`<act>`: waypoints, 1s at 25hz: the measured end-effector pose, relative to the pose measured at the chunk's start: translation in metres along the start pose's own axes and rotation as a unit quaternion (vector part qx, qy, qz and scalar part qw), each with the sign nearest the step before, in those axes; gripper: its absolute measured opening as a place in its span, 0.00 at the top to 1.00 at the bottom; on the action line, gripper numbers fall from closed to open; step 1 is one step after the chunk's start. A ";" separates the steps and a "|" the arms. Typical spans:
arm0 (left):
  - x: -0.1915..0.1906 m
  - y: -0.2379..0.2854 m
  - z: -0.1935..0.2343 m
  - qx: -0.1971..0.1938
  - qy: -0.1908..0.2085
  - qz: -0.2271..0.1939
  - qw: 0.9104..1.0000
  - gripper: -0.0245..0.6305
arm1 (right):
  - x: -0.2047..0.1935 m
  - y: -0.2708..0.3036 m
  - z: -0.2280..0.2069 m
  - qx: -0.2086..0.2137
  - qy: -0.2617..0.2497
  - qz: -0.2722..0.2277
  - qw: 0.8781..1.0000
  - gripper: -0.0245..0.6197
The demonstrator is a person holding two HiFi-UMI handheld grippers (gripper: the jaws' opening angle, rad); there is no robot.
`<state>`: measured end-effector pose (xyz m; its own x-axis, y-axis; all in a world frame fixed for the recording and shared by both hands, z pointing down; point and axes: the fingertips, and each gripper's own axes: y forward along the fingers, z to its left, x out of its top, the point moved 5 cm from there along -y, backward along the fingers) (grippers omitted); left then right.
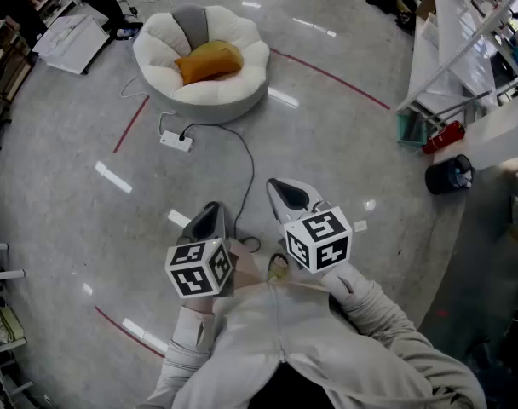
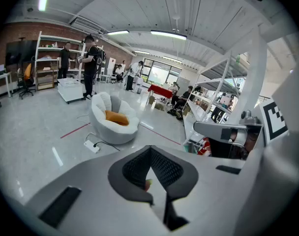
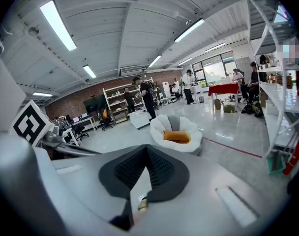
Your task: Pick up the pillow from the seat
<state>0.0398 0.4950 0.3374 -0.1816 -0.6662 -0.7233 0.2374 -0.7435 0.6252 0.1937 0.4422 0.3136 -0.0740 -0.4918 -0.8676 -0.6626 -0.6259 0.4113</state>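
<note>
Pillow point(image 1: 210, 60), orange and plump, lies in the hollow of the white petal-edged seat point(image 1: 242, 100) on the grey floor point(image 1: 71, 211), well ahead of both pairs of jaws and touched by neither. Far to the left of the jaws, flat white panels point(image 1: 71, 39) lie on the floor beside the seat. Between the seat and the left jaws sits a white power strip point(image 1: 175, 141), and its black cable point(image 1: 246, 156) curls back toward the grippers. The left gripper point(image 1: 212, 216) has its jaws closed tip to tip with nothing between them. In the left gripper view the pillow point(image 2: 116, 117) shows beyond the tips and to their left. The right gripper point(image 1: 284, 192), just beside the left one, also has its jaws closed together and holds nothing. In the right gripper view the pillow point(image 3: 177, 136) sits beyond the tips and a little to their right. Each gripper carries a marker cube point(image 1: 199, 268) printed with black-and-white square patterns rather than letters. Well to the right of the right jaws stand a red object point(image 1: 442, 137) and a round black container point(image 1: 449, 175), next to a white shelving frame point(image 1: 463, 49).
</note>
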 end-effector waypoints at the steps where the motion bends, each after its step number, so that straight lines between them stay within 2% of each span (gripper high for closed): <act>1: -0.006 -0.008 -0.002 0.004 0.000 0.002 1.000 0.96 | -0.005 -0.009 0.003 -0.001 0.001 0.001 1.000 0.96; 5: -0.024 -0.031 -0.011 0.011 0.008 -0.001 1.000 0.96 | -0.021 -0.040 0.012 -0.009 0.000 0.003 1.000 0.96; 12: -0.028 -0.047 -0.020 -0.003 0.026 -0.012 1.000 0.96 | -0.030 -0.058 0.026 -0.025 -0.009 -0.004 1.000 0.96; 18: -0.035 -0.056 -0.015 0.009 0.018 -0.022 1.000 0.96 | -0.035 -0.064 0.036 -0.014 -0.022 -0.004 1.000 0.96; 25: -0.036 -0.060 -0.010 0.037 0.008 -0.032 0.999 0.96 | -0.034 -0.065 0.034 0.006 -0.011 -0.005 1.000 0.96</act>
<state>0.0420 0.5638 0.3229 -0.1796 -0.6169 -0.7663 0.1554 -0.7870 0.5971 0.2144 0.5202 0.3072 -0.0833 -0.4727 -0.8773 -0.6726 -0.6229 0.3995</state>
